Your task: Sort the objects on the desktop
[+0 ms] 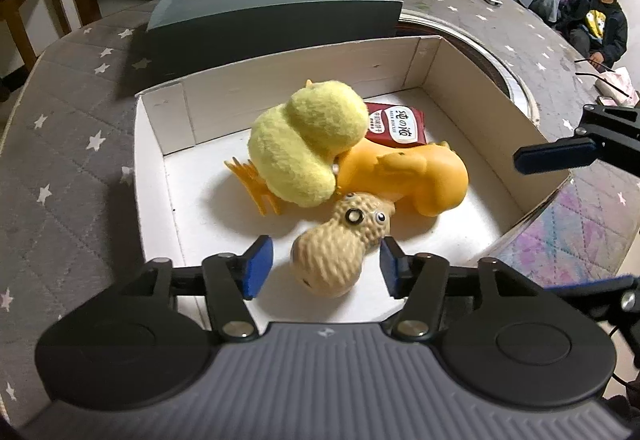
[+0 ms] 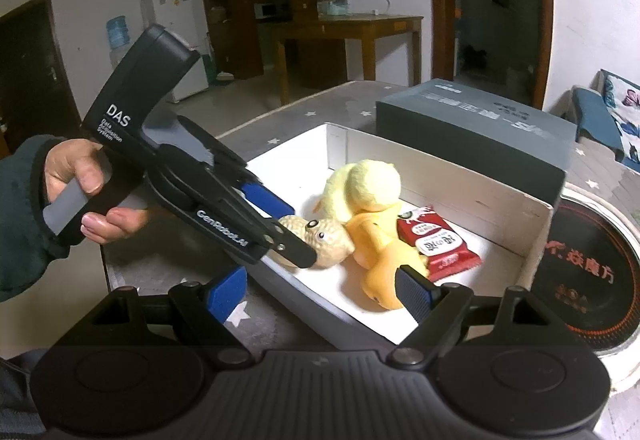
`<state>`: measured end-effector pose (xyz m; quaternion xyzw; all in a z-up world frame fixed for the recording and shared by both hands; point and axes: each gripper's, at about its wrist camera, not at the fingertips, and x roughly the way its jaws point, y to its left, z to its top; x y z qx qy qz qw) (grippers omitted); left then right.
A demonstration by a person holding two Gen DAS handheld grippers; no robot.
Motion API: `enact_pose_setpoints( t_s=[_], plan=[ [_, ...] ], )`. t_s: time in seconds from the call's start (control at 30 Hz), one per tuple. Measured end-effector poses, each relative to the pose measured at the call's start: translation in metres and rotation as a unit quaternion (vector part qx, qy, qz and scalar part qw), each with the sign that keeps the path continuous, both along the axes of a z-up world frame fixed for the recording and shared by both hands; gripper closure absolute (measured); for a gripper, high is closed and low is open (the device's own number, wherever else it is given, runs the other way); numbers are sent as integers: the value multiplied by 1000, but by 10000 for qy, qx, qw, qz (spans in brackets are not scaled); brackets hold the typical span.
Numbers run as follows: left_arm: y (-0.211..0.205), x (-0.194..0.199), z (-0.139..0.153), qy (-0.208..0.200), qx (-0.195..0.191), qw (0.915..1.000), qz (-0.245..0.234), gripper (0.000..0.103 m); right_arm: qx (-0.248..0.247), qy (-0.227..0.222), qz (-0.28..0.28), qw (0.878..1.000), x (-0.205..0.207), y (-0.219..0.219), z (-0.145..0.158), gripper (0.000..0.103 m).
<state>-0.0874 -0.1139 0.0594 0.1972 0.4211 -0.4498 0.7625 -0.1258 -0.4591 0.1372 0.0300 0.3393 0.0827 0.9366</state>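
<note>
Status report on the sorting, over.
Left hand-held gripper open around peanut toy in white box. Right hand-held gripper open, empty. Nothing blocking.

The yellow plush toy (image 1: 308,144) hides part of the orange rubber duck (image 1: 404,176) and the red snack packet's (image 1: 396,124) near corner

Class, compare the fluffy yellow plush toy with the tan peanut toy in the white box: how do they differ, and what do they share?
The plush toy is pale yellow and fuzzy; the peanut toy is tan, with a pitted, hard-looking surface. The plush toy rests on the orange rubber duck; the peanut toy lies between the open fingers of the left gripper. Googly eyes show on the peanut toy only. Both sit inside the white box.
</note>
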Motion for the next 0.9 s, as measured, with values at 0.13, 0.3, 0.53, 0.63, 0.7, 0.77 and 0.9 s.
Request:
enact_pose_setpoints(
  t_s=[0.13,0.3,0.53,0.63,0.7,0.77,0.9],
  plan=[
    [1,-2,4,-64,12,10000,-41,34,43,-30,-135,9999,0,-8,3,16],
    [3,-4,8,-65,38,10000,-52,34,98,-75,-303,9995,4,-19,7,12],
    [8,-1,18,-154,13,9999,33,24,167,-153,-431,9988,9,-27,14,5],
    [8,2,23,-241,-2,9997,83,23,207,-159,-510,9984,12,-30,15,3],
    [7,4,26,-274,9,9996,110,23,201,-152,-584,9980,14,-33,15,3],
    [6,5,29,-333,26,9994,133,23,236,-144,-664,9974,16,-37,15,2],
    [5,9,35,-394,-2,9990,226,21,236,-150,-789,9965,19,-43,16,0]
  ],
)
